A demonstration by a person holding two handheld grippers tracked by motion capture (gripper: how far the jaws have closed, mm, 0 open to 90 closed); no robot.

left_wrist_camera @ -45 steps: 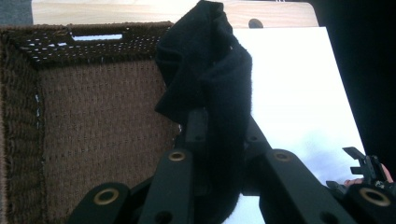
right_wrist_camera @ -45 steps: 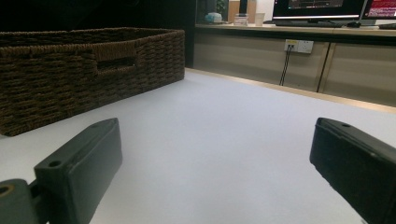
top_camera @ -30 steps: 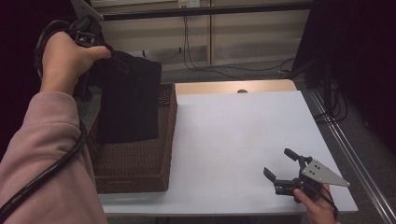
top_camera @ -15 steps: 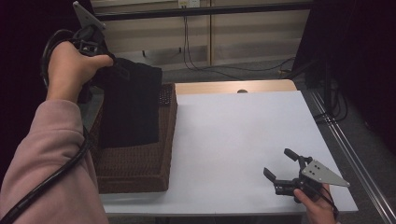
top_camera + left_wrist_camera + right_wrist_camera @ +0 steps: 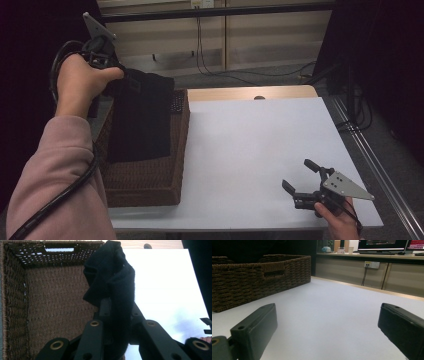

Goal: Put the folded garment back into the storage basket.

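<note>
A person's left hand (image 5: 82, 82), arm in a pink sleeve (image 5: 55, 185), holds the left tongs (image 5: 117, 315) raised high, jaws clamped tight. The right hand (image 5: 340, 222) rests the right tongs (image 5: 299, 176) low, jaws spread wide apart.

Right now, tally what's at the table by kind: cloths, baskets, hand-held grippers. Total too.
Black cloth: 1, hanging over the basket from the left hand-held gripper
Brown wicker basket: 1, on the left of the white table
Hand-held gripper: 2, the left one shut on the cloth, the right hand-held gripper open and empty
Total: 4
</note>
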